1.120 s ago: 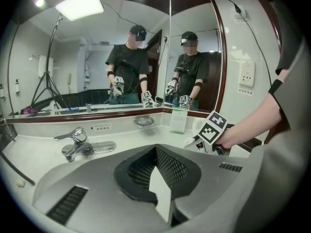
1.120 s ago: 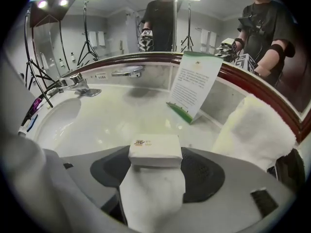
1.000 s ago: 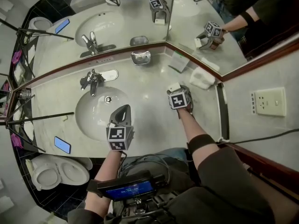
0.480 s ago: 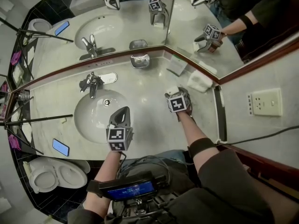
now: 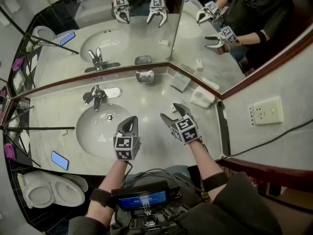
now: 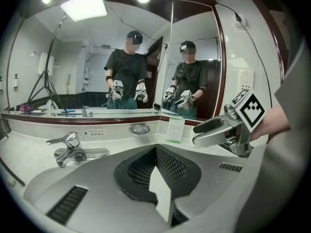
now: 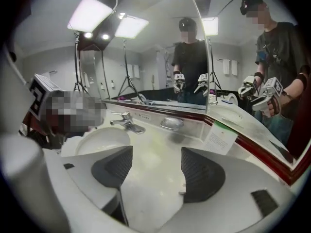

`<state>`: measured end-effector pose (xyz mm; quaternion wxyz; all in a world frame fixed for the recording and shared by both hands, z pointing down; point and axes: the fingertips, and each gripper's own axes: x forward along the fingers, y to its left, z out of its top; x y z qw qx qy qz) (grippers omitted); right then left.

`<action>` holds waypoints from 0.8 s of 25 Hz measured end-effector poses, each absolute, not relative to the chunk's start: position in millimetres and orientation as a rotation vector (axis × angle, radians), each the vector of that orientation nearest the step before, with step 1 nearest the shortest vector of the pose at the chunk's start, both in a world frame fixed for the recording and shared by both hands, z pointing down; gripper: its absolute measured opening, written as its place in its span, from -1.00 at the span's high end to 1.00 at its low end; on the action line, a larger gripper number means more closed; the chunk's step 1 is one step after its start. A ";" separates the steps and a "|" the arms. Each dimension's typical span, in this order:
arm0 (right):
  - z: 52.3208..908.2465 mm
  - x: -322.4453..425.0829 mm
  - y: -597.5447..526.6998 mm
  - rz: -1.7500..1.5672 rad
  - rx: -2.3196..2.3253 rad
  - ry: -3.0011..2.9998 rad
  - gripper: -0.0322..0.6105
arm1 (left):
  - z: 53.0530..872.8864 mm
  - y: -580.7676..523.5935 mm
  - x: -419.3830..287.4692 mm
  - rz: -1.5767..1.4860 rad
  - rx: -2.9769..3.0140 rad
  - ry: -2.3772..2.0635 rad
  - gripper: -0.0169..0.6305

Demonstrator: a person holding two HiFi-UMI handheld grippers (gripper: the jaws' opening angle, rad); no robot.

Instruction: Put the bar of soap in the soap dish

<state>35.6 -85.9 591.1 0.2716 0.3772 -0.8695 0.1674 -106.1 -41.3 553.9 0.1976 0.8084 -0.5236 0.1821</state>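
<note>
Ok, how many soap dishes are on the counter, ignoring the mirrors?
1. The soap dish sits at the back of the counter, by the mirror corner, right of the tap. Covered spots might hide another.

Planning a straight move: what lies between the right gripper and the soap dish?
Nothing: head view shows bare counter between the right gripper, its empty jaws open though just closing slightly, and the soap dish; the right gripper view agrees.

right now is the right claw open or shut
Open. The right claw has its jaws well apart, with only bare counter showing between them and nothing held. They have just been closing slightly.
</note>
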 end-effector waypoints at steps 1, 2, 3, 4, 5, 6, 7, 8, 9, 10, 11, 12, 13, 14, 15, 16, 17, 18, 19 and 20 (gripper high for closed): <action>579.8 29.5 -78.4 0.438 0.985 -2.378 -0.06 | 552.8 -41.0 -104.3 0.508 2.270 -1.463 0.94; 569.7 24.6 -71.9 0.420 0.961 -2.409 0.00 | 551.7 -40.9 -102.8 0.505 2.276 -1.462 0.94; 560.9 20.7 -66.1 0.401 0.943 -2.434 0.12 | 550.6 -40.6 -101.5 0.501 2.280 -1.463 0.94; 553.3 17.6 -60.5 0.382 0.930 -2.455 0.21 | 549.6 -39.8 -100.5 0.499 2.282 -1.463 0.94; 546.9 15.2 -55.2 0.367 0.923 -2.473 0.29 | 548.4 -38.6 -99.6 0.496 2.285 -1.463 0.94; 541.8 13.3 -50.3 0.356 0.919 -2.486 0.40 | 547.0 -37.3 -98.9 0.494 2.288 -1.463 0.94; 538.2 11.9 -45.7 0.346 0.917 -2.495 0.51 | 545.6 -35.6 -98.5 0.492 2.291 -1.462 0.94; 535.7 11.1 -41.7 0.338 0.918 -2.499 0.63 | 544.2 -33.7 -98.4 0.490 2.294 -1.462 0.94; 533.6 10.2 -38.0 0.332 0.921 -2.501 0.75 | 542.8 -31.6 -98.5 0.487 2.297 -1.463 0.94; 531.0 8.6 -34.6 0.333 0.922 -2.504 0.82 | 541.3 -29.3 -98.9 0.483 2.299 -1.465 0.94; 528.2 6.3 -31.2 0.339 0.919 -2.507 0.85 | 539.8 -27.0 -99.7 0.481 2.301 -1.469 0.94; 526.6 4.2 -28.4 0.345 0.917 -2.510 0.85 | 538.4 -24.8 -101.1 0.479 2.302 -1.476 0.94; 526.7 2.8 -26.1 0.351 0.916 -2.511 0.85 | 537.2 -22.5 -102.7 0.479 2.302 -1.483 0.94; 528.2 2.1 -24.2 0.355 0.916 -2.510 0.85 | 536.1 -20.1 -104.3 0.481 2.303 -1.491 0.94; 530.5 1.7 -22.5 0.359 0.917 -2.509 0.85 | 535.1 -17.6 -105.9 0.484 2.306 -1.497 0.94; 532.2 0.8 -20.8 0.364 0.918 -2.509 0.85 | 534.1 -15.3 -107.5 0.489 2.311 -1.501 0.94; 532.8 -0.9 -18.9 0.372 0.915 -2.511 0.85 | 533.2 -13.2 -108.9 0.498 2.316 -1.505 0.94; 533.8 -2.3 -17.1 0.378 0.913 -2.513 0.85 | 532.7 -11.3 -110.1 0.508 2.320 -1.509 0.94; 535.8 -3.0 -15.5 0.383 0.912 -2.514 0.85 | 532.5 -9.6 -111.1 0.515 2.323 -1.511 0.94; 538.1 -3.3 -14.3 0.387 0.911 -2.515 0.85 | 532.5 -8.2 -112.1 0.515 2.322 -1.514 0.94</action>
